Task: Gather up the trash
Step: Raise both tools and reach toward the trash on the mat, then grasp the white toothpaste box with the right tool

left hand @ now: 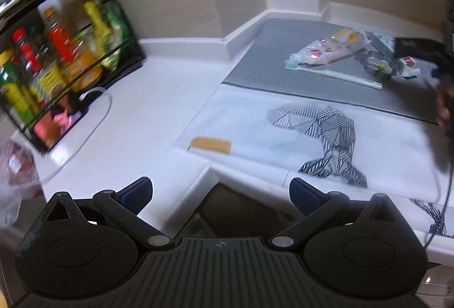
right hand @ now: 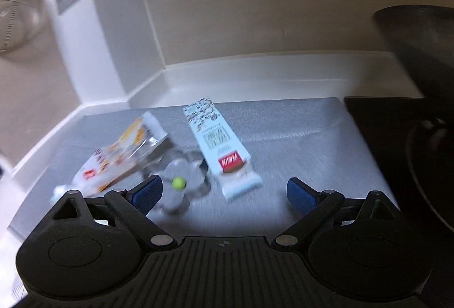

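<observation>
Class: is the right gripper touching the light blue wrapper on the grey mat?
Apart. The right wrist view shows the open right gripper short of the light blue wrapper, with nothing between its pads.

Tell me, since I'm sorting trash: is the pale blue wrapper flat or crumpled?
Flat. The pale blue wrapper lies stretched out on the grey mat, uncrumpled.

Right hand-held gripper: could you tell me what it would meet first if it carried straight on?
Probably the pale blue snack wrapper on the grey mat, ahead of the open right hand-held gripper; depth is unclear.
</observation>
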Demonstrator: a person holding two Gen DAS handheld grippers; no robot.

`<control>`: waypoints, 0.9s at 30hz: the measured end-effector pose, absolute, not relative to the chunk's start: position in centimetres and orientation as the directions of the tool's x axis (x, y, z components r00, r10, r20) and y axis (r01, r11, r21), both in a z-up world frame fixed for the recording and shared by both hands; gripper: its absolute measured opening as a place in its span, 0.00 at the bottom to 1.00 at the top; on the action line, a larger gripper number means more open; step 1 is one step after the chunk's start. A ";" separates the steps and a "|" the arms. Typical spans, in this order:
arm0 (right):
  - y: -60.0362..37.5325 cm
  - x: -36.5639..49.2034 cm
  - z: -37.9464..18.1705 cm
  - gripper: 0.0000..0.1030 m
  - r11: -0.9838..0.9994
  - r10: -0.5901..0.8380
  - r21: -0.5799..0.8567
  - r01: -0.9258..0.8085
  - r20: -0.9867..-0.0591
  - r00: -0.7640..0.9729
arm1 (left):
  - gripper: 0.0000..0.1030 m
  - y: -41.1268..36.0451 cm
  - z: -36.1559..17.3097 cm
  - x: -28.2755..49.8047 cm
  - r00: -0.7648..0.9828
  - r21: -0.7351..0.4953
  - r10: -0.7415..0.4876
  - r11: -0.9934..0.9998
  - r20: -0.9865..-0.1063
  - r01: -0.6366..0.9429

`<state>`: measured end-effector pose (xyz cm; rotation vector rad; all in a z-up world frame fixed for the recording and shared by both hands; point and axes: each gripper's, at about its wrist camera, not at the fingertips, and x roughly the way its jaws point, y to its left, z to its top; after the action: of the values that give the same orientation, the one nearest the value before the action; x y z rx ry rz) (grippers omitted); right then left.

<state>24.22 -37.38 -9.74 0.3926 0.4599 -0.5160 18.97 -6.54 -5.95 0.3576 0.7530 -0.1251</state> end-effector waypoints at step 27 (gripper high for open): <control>-38.1 22.1 -13.1 0.41 0.822 -0.445 0.079 0.563 -0.529 0.723 | 1.00 -23.2 -8.2 39.0 0.694 0.281 -0.214 0.803 -0.687 0.525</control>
<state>22.08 -38.15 -13.09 0.2421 0.5182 -0.5623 38.98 -23.19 -8.22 0.4884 0.6878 -0.4313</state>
